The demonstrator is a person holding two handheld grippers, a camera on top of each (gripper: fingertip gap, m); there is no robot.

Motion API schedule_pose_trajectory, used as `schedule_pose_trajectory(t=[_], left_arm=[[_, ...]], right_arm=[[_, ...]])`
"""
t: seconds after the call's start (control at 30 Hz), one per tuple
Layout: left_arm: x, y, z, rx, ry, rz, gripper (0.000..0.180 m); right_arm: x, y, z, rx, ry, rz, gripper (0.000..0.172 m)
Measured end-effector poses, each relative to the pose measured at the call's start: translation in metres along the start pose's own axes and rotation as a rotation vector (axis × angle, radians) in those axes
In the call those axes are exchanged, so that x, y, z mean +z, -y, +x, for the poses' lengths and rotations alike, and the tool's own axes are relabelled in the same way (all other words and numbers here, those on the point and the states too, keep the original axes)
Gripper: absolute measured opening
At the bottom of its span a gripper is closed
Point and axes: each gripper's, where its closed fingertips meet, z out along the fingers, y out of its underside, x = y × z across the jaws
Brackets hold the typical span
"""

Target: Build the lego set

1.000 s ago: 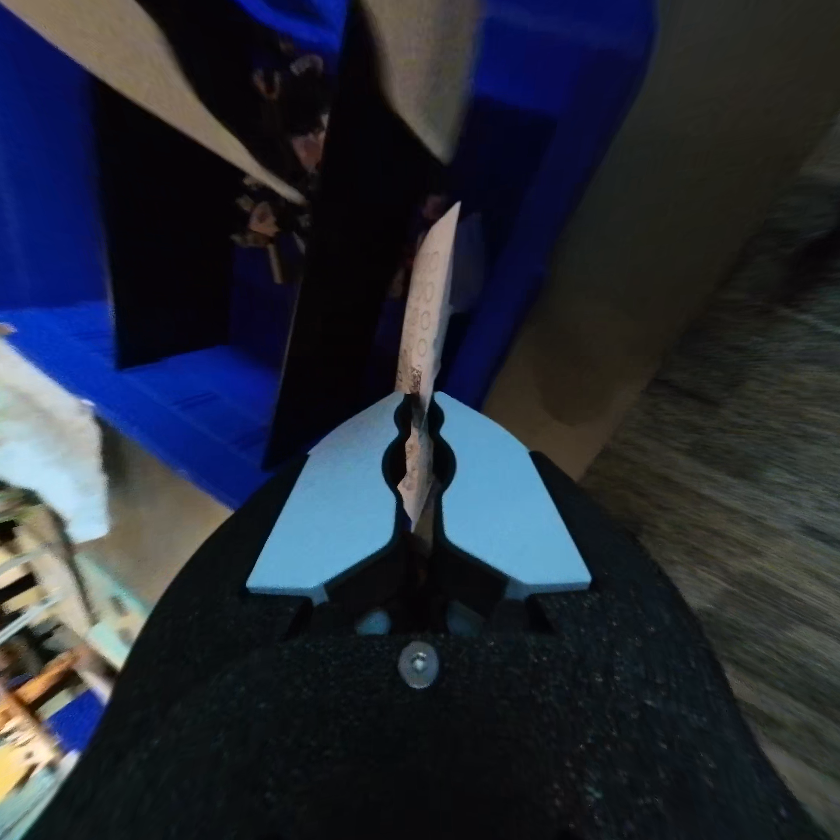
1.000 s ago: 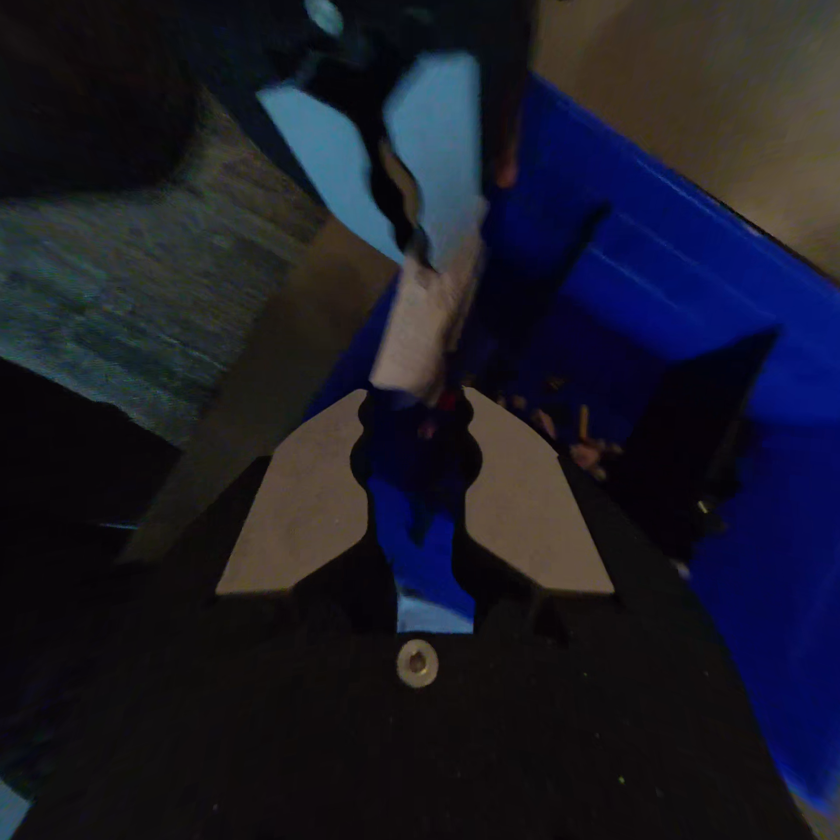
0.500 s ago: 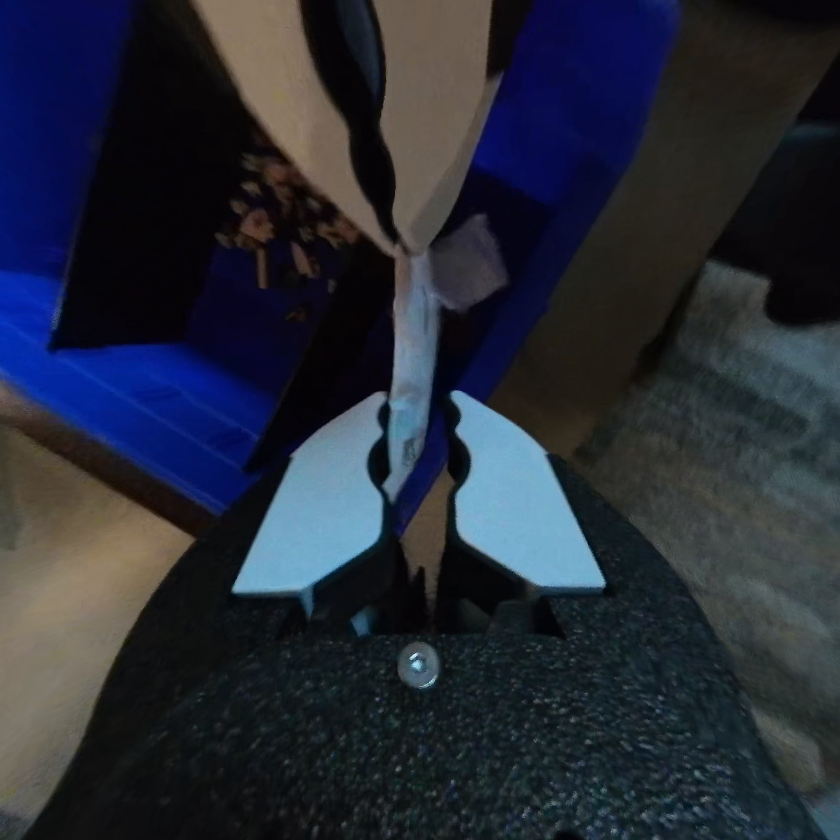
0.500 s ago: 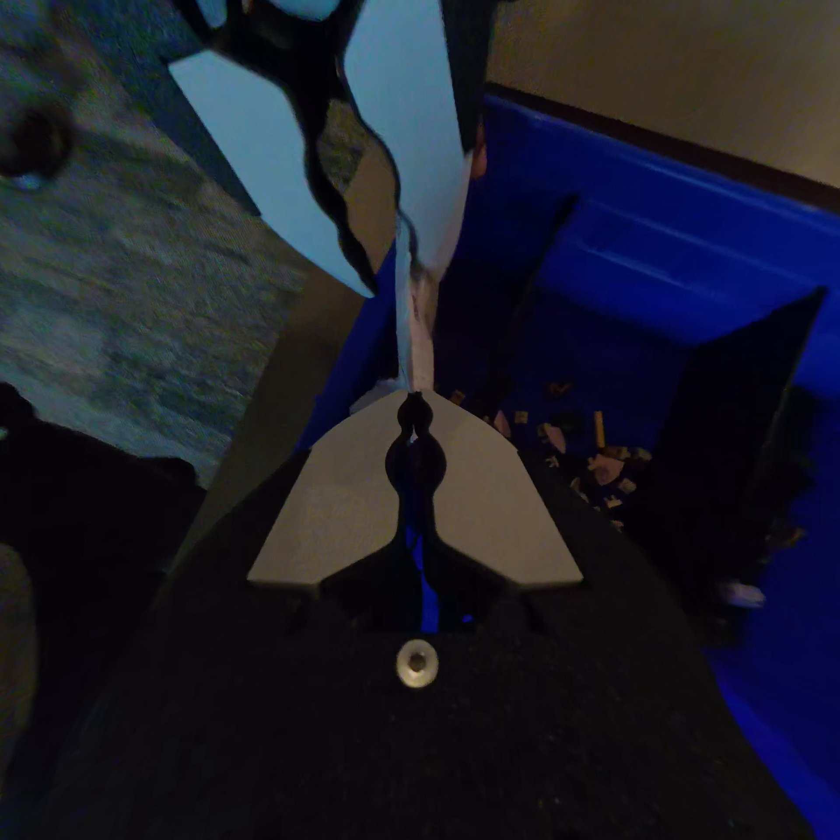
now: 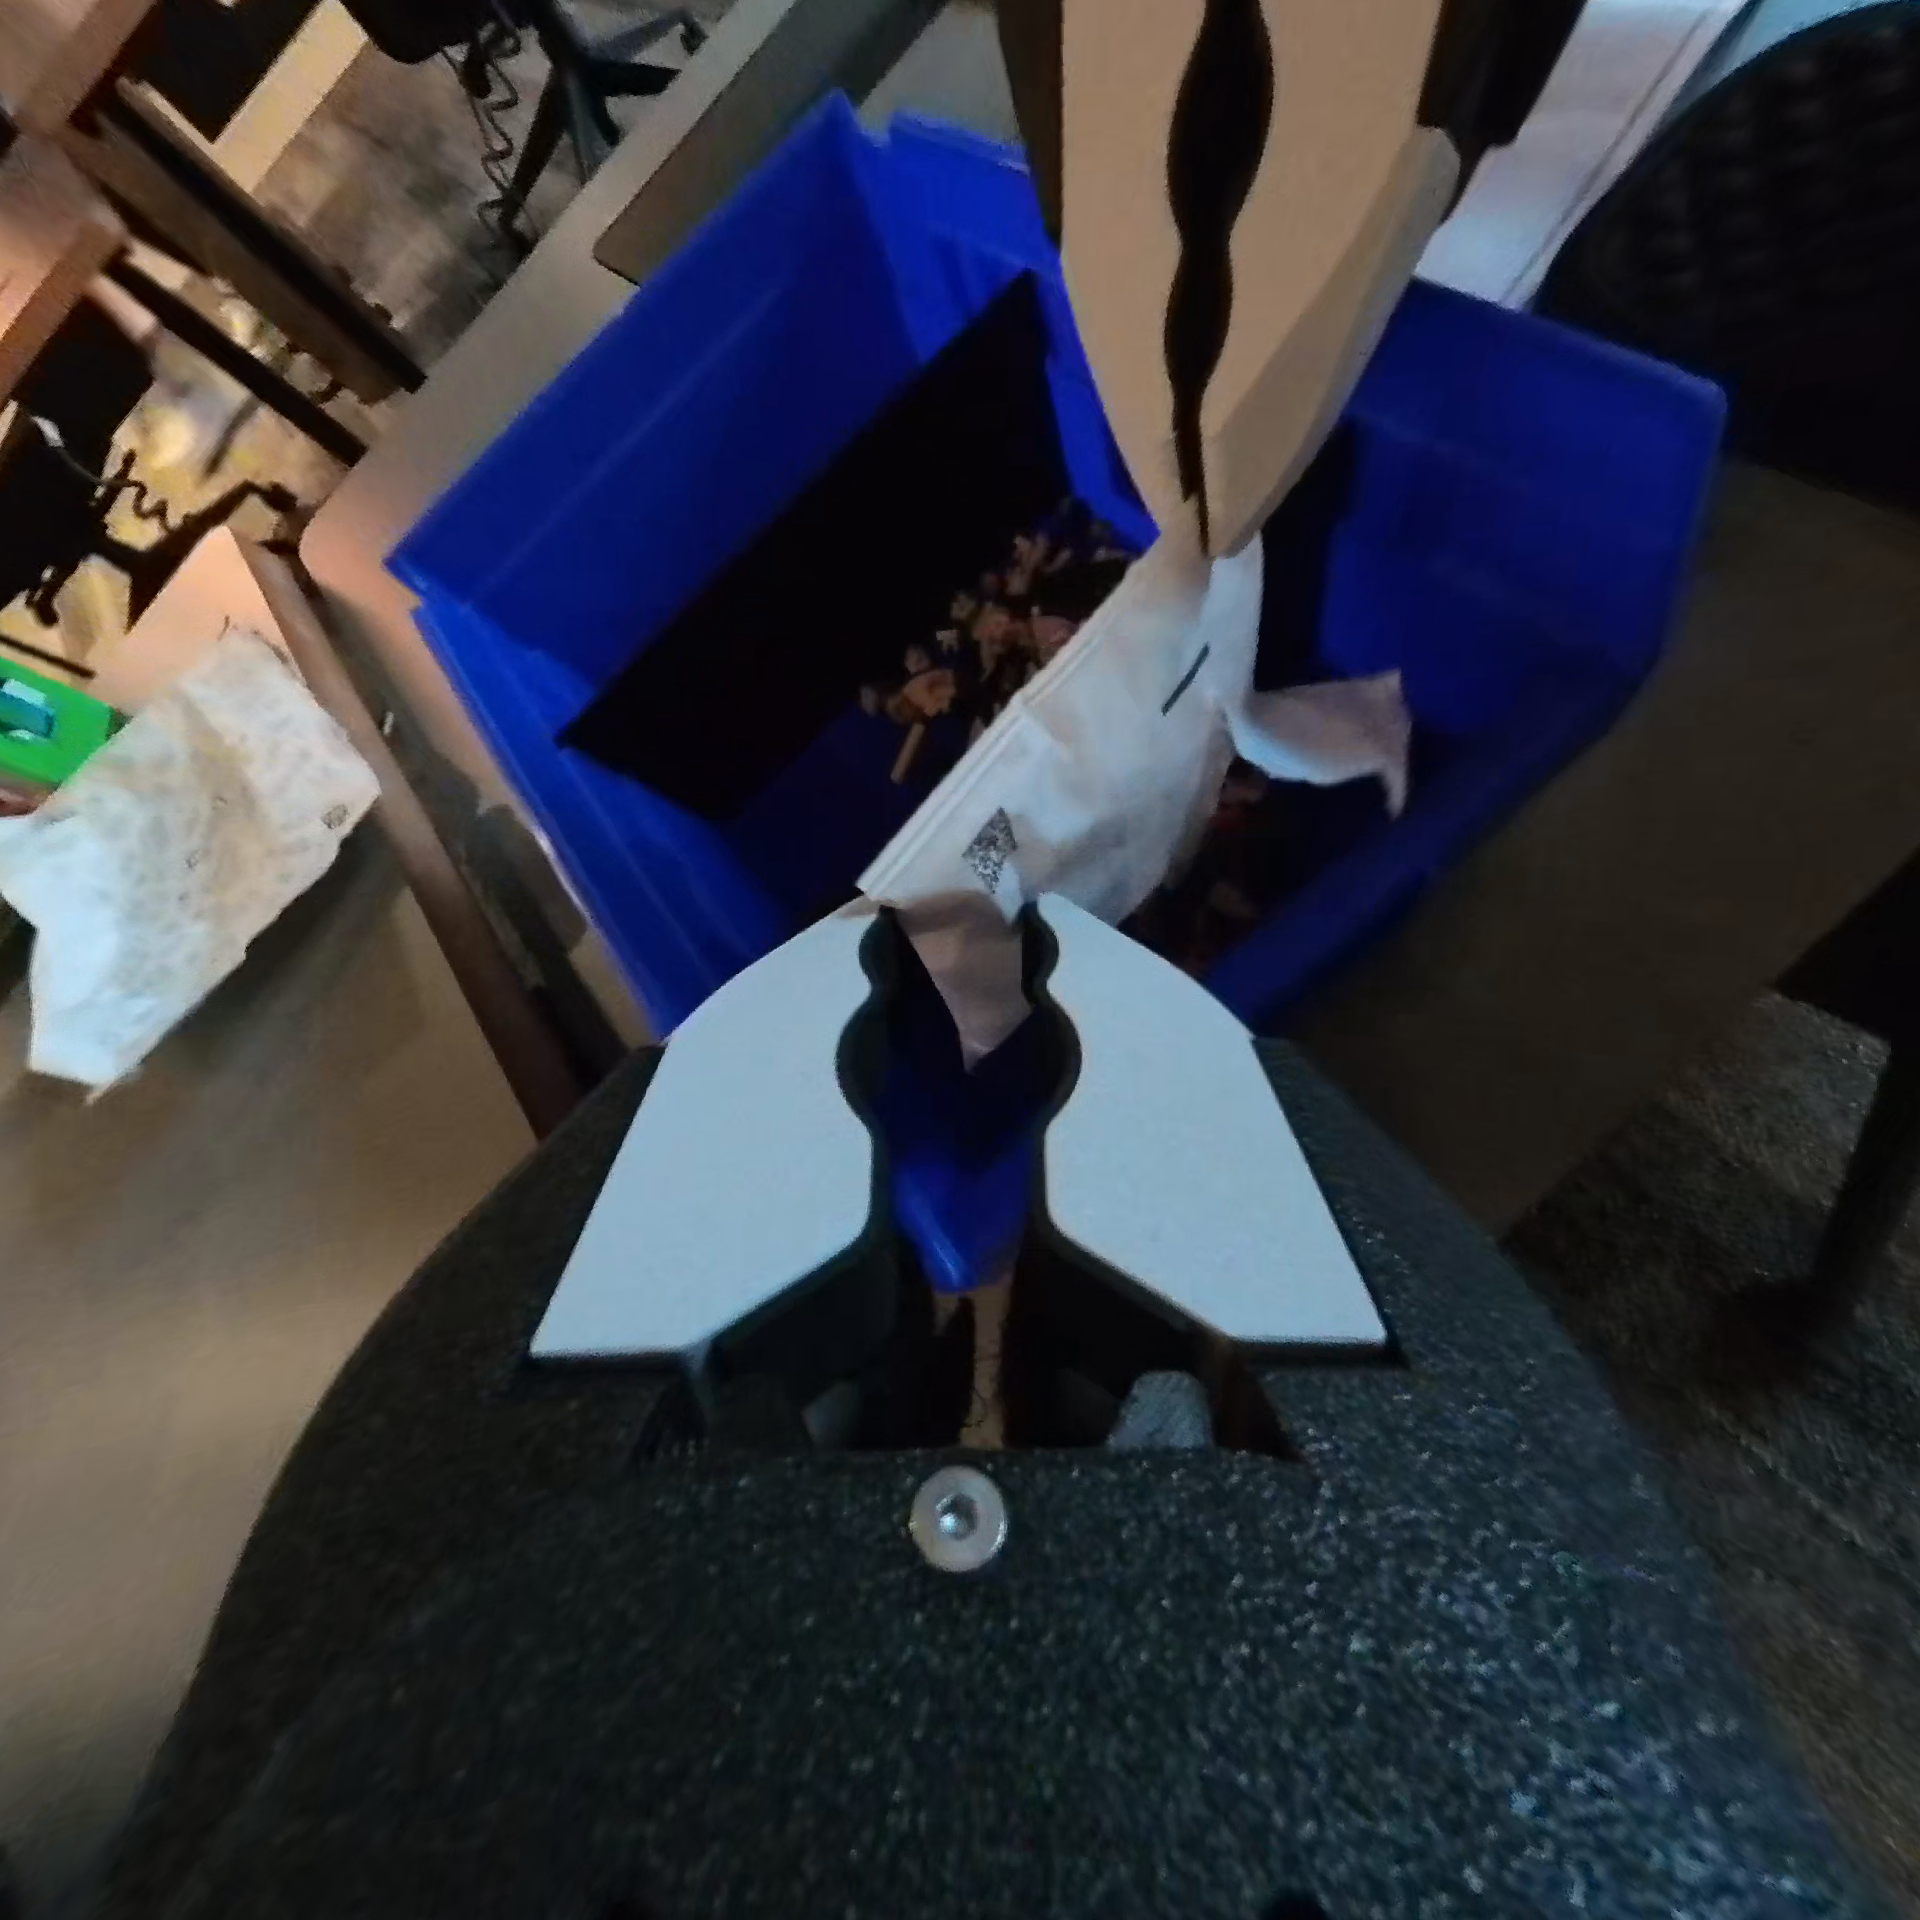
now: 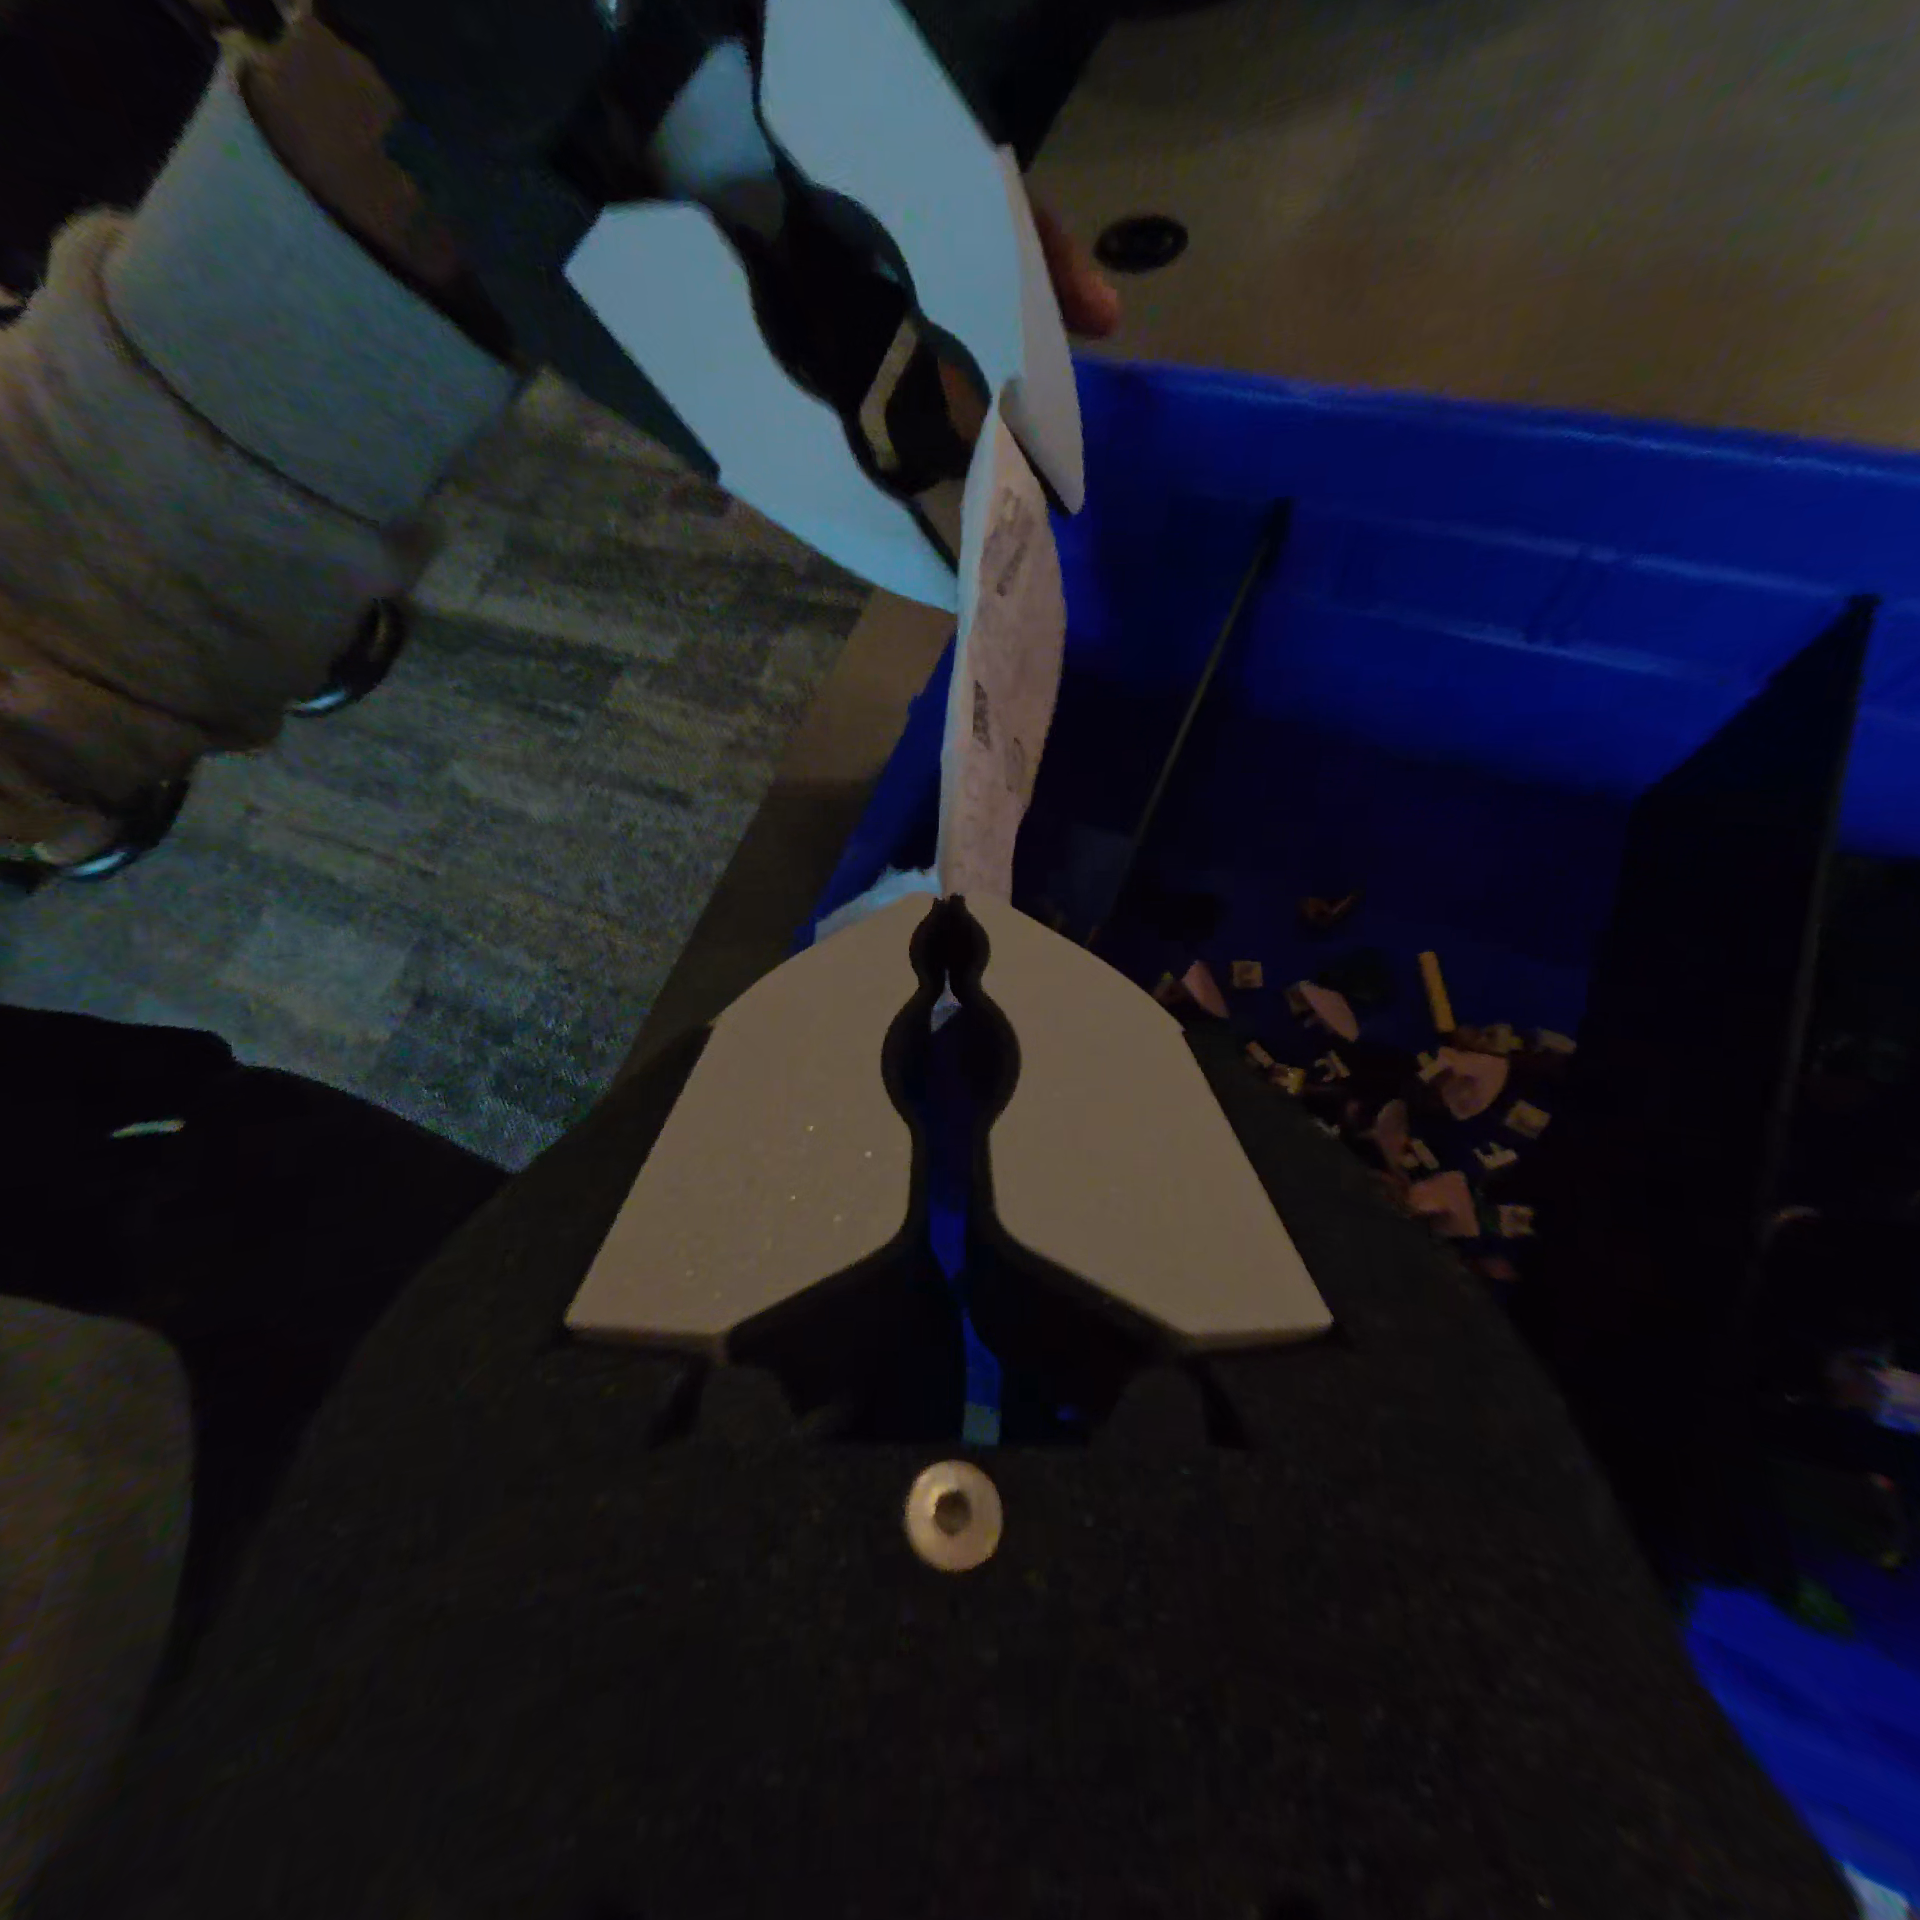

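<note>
1. The right gripper (image 6: pixel 951 914) has its fingers pressed together on one end of a white paper packet (image 6: pixel 1003 707). The thin end is pinched right at the tips.
2. The left gripper (image 5: pixel 956 914) has its fingers spread. The other end of the packet hangs in the gap between them. It leans near one finger, but the fingers do not look like they squeeze it.
3. So the packet hangs in the air between the two grippers. Only the right one really grips it.
4. The packet is over a blue bin (image 5: pixel 644 416). The bin sits on the bench (image 6: pixel 1507 187), close to its edge.
5. Black walls (image 6: pixel 1704 935) split the bin into parts. Lots of small bits (image 6: pixel 1423 1081) lie at the bottom of one part.
6. Only the left wrist view shows the flat face of the packet. It has a small dark square mark on it, and a torn flap (image 5: pixel 1330 727) sticks out to the side.
7. Only the left wrist view shows a crumpled white paper (image 5: pixel 177 821) lying far off to the side on the bench.
8. In the right wrist view the packet shows edge-on, like a thin strip.
9. Only the right wrist view shows a light sleeve (image 6: pixel 187 499) behind the left gripper, and the grey carpet floor (image 6: pixel 468 779) below.
</note>
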Motion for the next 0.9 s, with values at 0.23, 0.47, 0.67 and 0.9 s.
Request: schedule_pose_trajectory(t=[0.23, 0.47, 0.67, 0.9], left_arm=[[0.002, 0.005, 0.007, 0.137, -0.079, -0.208, 0.015], [0.003, 0.03, 0.006, 0.228, -0.049, -0.234, 0.016], [-0.007, 0.011, -0.001, 0.016, 0.038, -0.097, 0.041], [-0.004, 0.018, 0.007, -0.054, -0.043, 0.049, 0.021]], right_arm=[[0.008, -0.009, -0.014, -0.042, 0.041, -0.16, 0.023], [0.021, 0.003, 0.004, -0.137, -0.116, -0.171, 0.0], [0.002, 0.015, 0.005, -0.157, -0.099, 0.052, 0.0], [0.011, 0.006, 0.002, -0.262, -0.104, 0.043, 0.0]])
